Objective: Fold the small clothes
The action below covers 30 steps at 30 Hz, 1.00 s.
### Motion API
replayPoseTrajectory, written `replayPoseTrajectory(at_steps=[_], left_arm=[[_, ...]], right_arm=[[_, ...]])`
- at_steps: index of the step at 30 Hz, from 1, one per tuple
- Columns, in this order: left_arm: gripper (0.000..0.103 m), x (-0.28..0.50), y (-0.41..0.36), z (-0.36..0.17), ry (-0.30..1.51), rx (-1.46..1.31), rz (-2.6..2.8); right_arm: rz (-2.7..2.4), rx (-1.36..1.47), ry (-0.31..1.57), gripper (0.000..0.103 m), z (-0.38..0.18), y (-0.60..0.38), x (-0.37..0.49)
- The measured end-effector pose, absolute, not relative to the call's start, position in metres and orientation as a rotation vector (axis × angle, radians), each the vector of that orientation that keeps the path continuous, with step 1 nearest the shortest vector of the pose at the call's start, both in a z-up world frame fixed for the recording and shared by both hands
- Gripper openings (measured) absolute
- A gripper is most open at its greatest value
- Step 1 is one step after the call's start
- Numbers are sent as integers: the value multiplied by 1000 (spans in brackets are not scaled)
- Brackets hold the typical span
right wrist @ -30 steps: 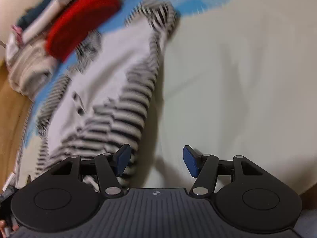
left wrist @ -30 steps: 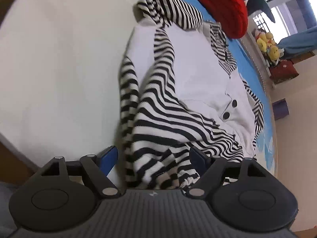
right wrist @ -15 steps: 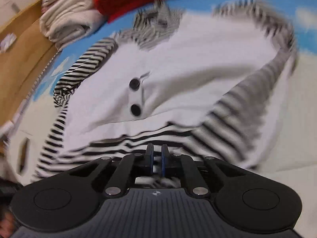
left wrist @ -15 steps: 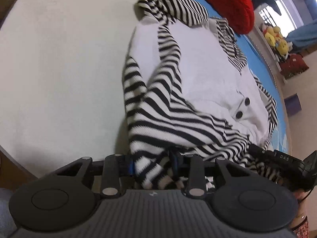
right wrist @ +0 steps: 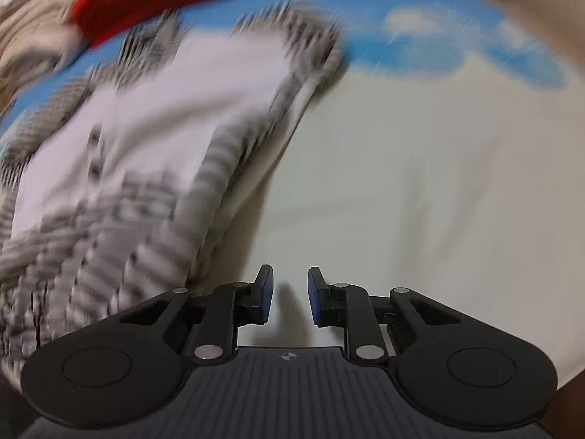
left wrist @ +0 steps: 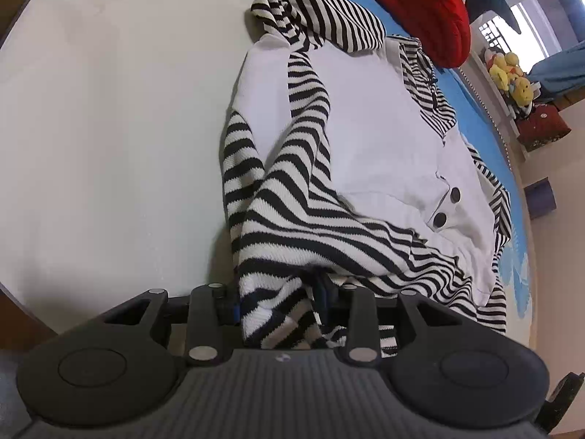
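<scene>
A small white cardigan with black-and-white striped sleeves and hem and two black buttons lies on a pale sheet. My left gripper is shut on a bunched striped sleeve end at the garment's near edge. In the blurred right wrist view the cardigan lies to the left. My right gripper is open with a narrow gap, empty, above bare sheet just right of the garment's edge.
A red knit item lies past the cardigan on the blue patterned part of the bed. Plush toys and boxes stand at the far right. Folded pale clothes lie at the upper left of the right wrist view.
My left gripper closed on the striped sleeve end and holds it. My right gripper, shut over the hem half a second ago, has opened and swung right, off the garment.
</scene>
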State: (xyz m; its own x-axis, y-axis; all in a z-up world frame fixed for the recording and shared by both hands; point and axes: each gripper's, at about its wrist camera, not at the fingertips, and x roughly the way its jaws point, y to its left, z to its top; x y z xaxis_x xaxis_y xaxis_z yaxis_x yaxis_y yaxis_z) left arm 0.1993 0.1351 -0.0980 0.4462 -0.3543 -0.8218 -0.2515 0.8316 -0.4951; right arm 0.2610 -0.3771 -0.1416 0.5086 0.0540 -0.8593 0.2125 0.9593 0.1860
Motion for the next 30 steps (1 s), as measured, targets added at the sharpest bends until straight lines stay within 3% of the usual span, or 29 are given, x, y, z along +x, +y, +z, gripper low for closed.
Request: replayPoseTrajectory(at_steps=[2, 4, 5, 12, 13, 14, 15, 17, 19, 22, 25, 28, 30], left_arm=[[38, 198, 135, -99, 1128, -610, -67], [38, 198, 135, -99, 1127, -611, -67], [38, 198, 136, -100, 1126, -616, -61], [39, 203, 134, -100, 1125, -601, -54], [39, 204, 134, -100, 1126, -600, -55], [39, 205, 134, -100, 1126, -598, -56], [39, 205, 133, -100, 1126, -596, -57], [39, 206, 131, -100, 1125, -583, -54], [37, 207, 130, -100, 1129, -562, -44], [25, 207, 130, -101, 1135, -529, -34], [27, 207, 130, -101, 1141, -523, -58], [29, 204, 130, -100, 1149, -535, -92], [39, 199, 133, -100, 1156, -599, -142]], right_arm=[[-5, 342, 1004, 22, -142, -363, 261], [-42, 389, 866, 37, -133, -343, 259], [-58, 412, 831, 51, -133, -338, 259], [-14, 382, 845, 49, -160, -312, 263], [-1, 378, 844, 48, -157, -312, 262], [19, 374, 843, 36, -156, -314, 260], [30, 354, 845, 14, -156, -313, 259], [21, 279, 825, 7, -155, -311, 259], [-13, 279, 797, 5, -140, -325, 248], [-106, 355, 735, 5, -109, -363, 217], [-255, 398, 720, 5, -104, -403, 185], [-248, 495, 888, 5, -140, -425, 184], [-209, 522, 914, 9, -150, -421, 188]])
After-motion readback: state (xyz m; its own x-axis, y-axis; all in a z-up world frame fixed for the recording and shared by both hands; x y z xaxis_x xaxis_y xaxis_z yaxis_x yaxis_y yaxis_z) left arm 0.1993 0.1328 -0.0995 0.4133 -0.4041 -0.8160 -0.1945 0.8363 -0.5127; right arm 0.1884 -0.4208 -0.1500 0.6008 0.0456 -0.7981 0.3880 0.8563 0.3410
